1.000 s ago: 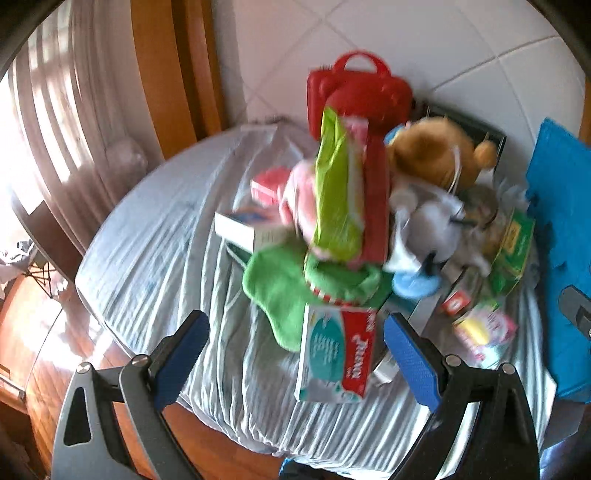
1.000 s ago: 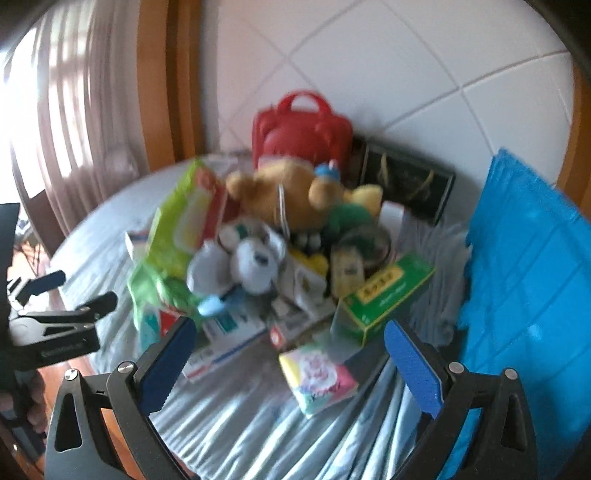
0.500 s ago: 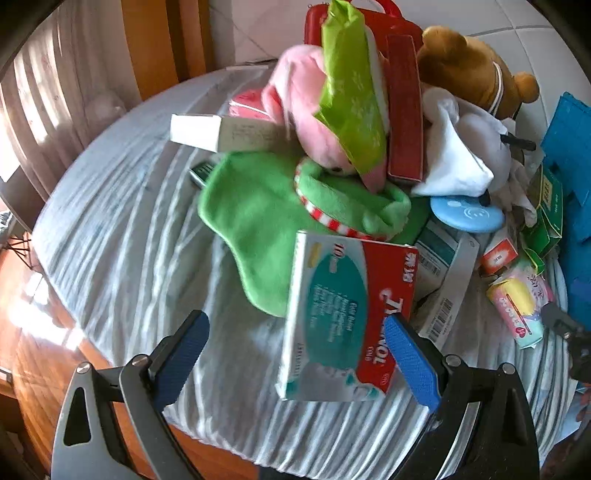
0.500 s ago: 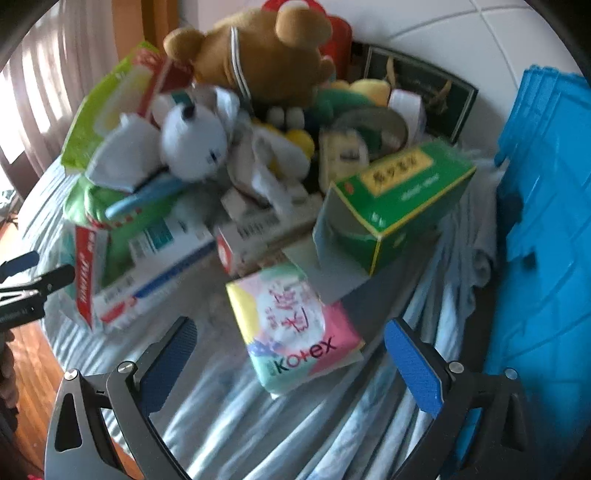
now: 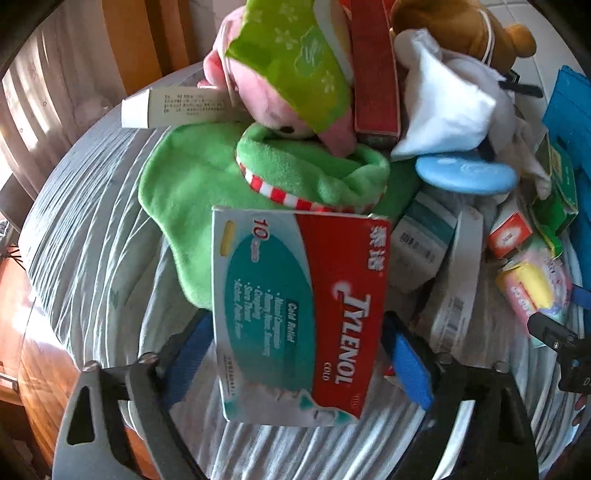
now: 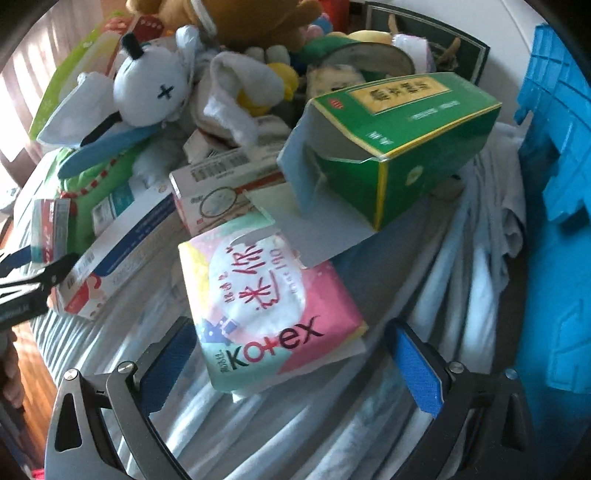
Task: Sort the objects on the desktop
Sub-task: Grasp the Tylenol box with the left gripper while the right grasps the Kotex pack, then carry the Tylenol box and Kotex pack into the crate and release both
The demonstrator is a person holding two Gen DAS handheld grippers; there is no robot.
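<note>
1. Left gripper [image 5: 295,354] straddles the Tylenol box [image 5: 299,314]; jaws have just been closing in on it. Both blue pads sit at the box's side edges, but the box hides the contact, so I can't tell if they're pressing yet.
2. Right gripper [image 6: 291,365] is spread wide around the Kotex pack [image 6: 269,314], clear gaps on both sides, nothing gripped.
3. Tylenol box lies at the near edge of the pile on the striped cloth [image 5: 92,221], long axis running away from the left camera, far end resting on the green plush [image 5: 207,177].
4. Kotex pack lies flat on the cloth, long axis roughly away from the right camera, logo end nearest. Its far corner is tucked under the flap of the green carton [image 6: 399,136].
5. Green carton lies on its side, open end toward the camera; interior is dark, contents not readable.
6. Blue crate [image 6: 554,147] is cut off at the right edge; inside not visible.
7. Pile behind is heavily overlapped: white plush [image 6: 147,88], brown bear [image 5: 454,26], more cartons, mostly part-hidden.
</note>
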